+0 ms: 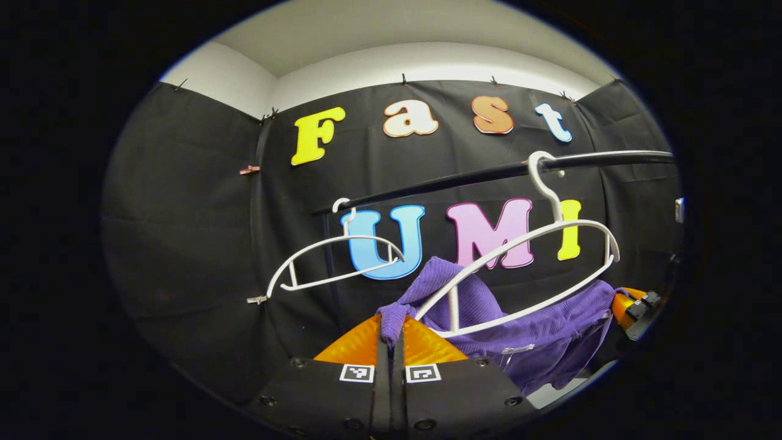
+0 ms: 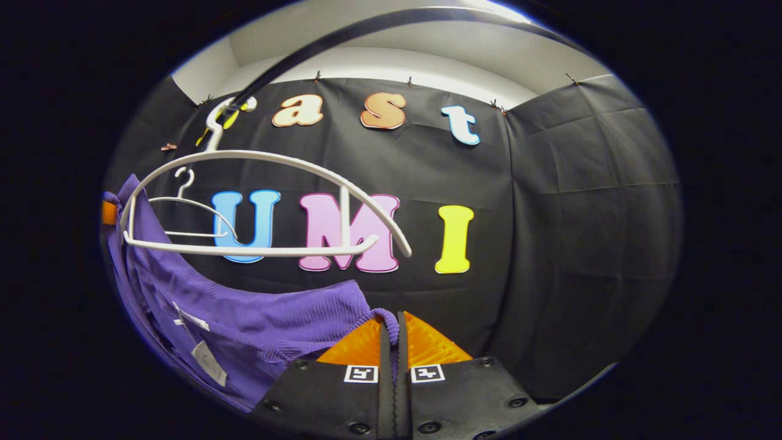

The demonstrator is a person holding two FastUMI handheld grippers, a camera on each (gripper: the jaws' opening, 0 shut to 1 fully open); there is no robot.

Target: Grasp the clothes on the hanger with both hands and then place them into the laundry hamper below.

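Note:
A purple knit garment (image 1: pixel 537 330) sags below a white hanger (image 1: pixel 525 244) that hangs on a black rail (image 1: pixel 464 177). My left gripper (image 1: pixel 391 330) is shut on one bunched corner of the cloth. The same garment (image 2: pixel 256 324) stretches across the right gripper view, under the white hanger (image 2: pixel 269 201), which looks bare. My right gripper (image 2: pixel 391 327) is shut on the other corner. The right gripper (image 1: pixel 635 305) also shows far off at the cloth's other end in the left gripper view. The hamper is out of sight.
A second, bare white hanger (image 1: pixel 333 260) hangs further left on the rail. The rail (image 2: pixel 342 36) arcs overhead in the right gripper view. Black cloth walls close the booth on all sides.

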